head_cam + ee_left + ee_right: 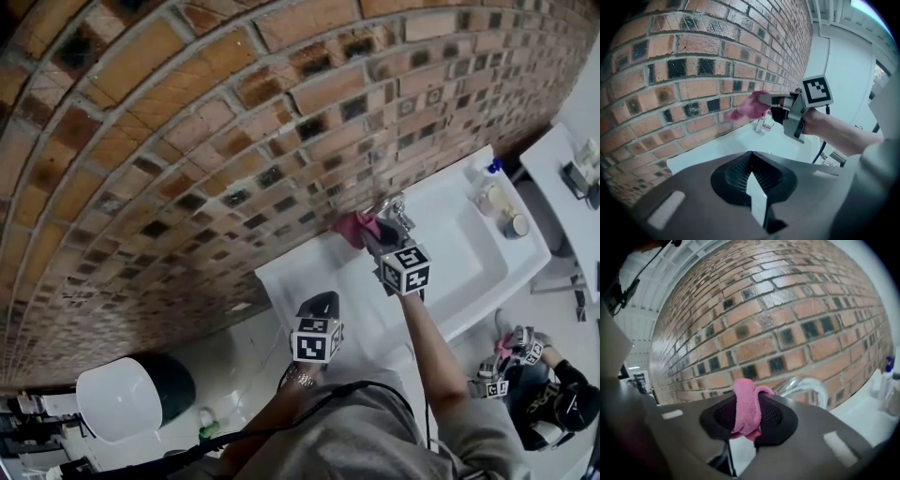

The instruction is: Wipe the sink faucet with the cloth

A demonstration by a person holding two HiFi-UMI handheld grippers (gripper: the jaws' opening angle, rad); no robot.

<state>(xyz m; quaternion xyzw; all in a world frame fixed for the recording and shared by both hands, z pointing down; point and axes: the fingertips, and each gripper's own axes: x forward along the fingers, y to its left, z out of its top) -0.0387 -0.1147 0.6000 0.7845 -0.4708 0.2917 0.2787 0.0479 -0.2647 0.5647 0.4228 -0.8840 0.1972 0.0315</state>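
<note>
Head view: the left gripper [320,304] hangs over the near left corner of the white rectangular sink [473,272], jaws pressed together on nothing, as its own view confirms [751,157]. The bare white ledge beneath it runs clear up to the red-brown brick wall [187,141], which closes off the whole far side. To its right, the right gripper [371,234] reaches to the sink's back edge and pinches the pink terry cloth [353,228], which is held against the wall line just left of the chrome curved faucet [397,210]. Right of the faucet the basin lies open, with room up to a blue-capped bottle [487,175] and small jars [514,225] on the far right rim.

From the left gripper view the cloth [749,106] juts out of the right gripper [765,100] towards the bricks, its long axis roughly level, just above the faucet [763,124]; contact with the chrome cannot be told.

From the right gripper view the cloth [746,404] is a folded band clamped upright between the jaws [749,423], long axis along the jaw gap, its looped end pointing at the wall. The faucet [806,385] arches just right of it.
</note>
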